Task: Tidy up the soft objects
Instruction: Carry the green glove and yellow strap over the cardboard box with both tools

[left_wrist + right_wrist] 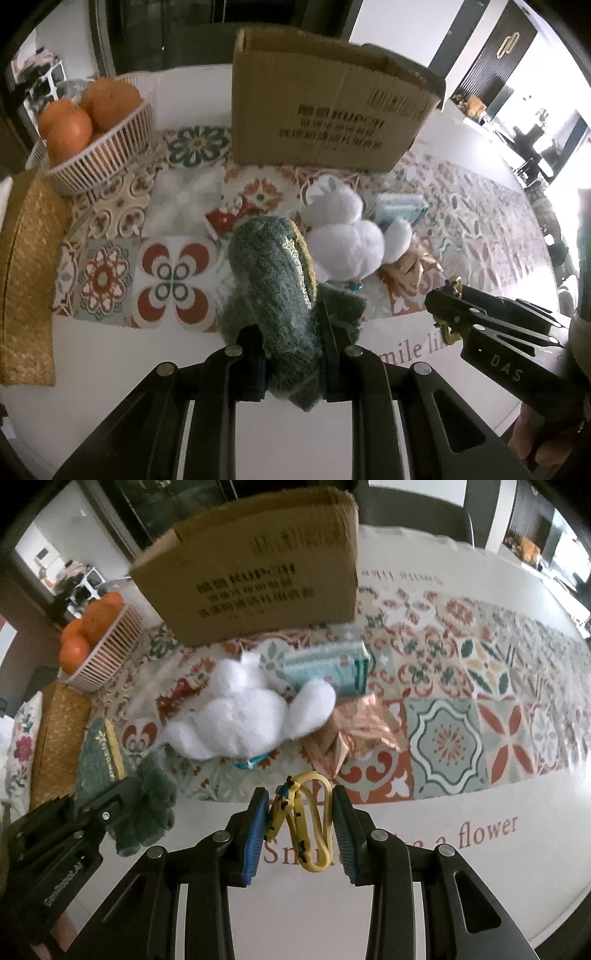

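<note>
My left gripper (290, 332) is shut on a fuzzy green knit piece (273, 280) with a gold trim, held over the table's near edge; it also shows in the right wrist view (125, 775). My right gripper (299, 819) is shut on a floppy yellow spotted strap toy (295, 812), and it shows at the right of the left wrist view (447, 314). A white plush bunny (243, 712) lies on the patterned cloth in front of a cardboard box (266, 576), with a teal cloth pack (328, 664) and a crinkled copper wrap (354, 731) beside it.
A white basket of oranges (99, 147) stands at the back left. A woven straw mat (26, 277) lies along the left edge. The patterned tablecloth (461, 701) stretches to the right. The near strip of the table is white with printed lettering (480, 830).
</note>
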A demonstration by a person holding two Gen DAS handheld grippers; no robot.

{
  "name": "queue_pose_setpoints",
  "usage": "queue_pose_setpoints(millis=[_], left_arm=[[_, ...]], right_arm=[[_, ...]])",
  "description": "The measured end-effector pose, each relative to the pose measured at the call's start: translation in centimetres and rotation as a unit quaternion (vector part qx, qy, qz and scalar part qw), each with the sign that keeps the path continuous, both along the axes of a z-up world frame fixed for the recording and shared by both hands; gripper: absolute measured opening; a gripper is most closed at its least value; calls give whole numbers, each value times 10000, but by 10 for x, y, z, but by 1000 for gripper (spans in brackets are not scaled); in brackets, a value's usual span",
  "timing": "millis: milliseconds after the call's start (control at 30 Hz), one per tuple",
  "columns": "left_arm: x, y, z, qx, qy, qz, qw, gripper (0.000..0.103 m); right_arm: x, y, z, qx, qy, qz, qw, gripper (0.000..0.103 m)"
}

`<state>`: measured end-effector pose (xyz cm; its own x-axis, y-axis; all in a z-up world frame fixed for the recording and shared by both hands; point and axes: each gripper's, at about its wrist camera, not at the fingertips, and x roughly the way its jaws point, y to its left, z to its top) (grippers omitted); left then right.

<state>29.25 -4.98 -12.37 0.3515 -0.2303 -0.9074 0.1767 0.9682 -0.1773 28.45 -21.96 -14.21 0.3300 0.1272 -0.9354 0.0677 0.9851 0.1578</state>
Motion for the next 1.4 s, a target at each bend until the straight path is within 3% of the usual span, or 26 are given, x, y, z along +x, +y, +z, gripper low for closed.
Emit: queue_pose_setpoints(millis=[633, 1067, 1400], left_arm=[[8, -3, 79, -220, -1122, -67, 9934, 20], [44, -8, 122, -304, -1723, -64, 9846, 20], [77, -15, 144, -330, -1942, -147, 9803, 20]], right_arm=[[8, 4, 81, 105, -1114, 157, 9936, 36], [38, 0, 124, 218, -1758, 173, 9840, 36], [68, -6, 151, 286, -2063, 154, 9780, 36]])
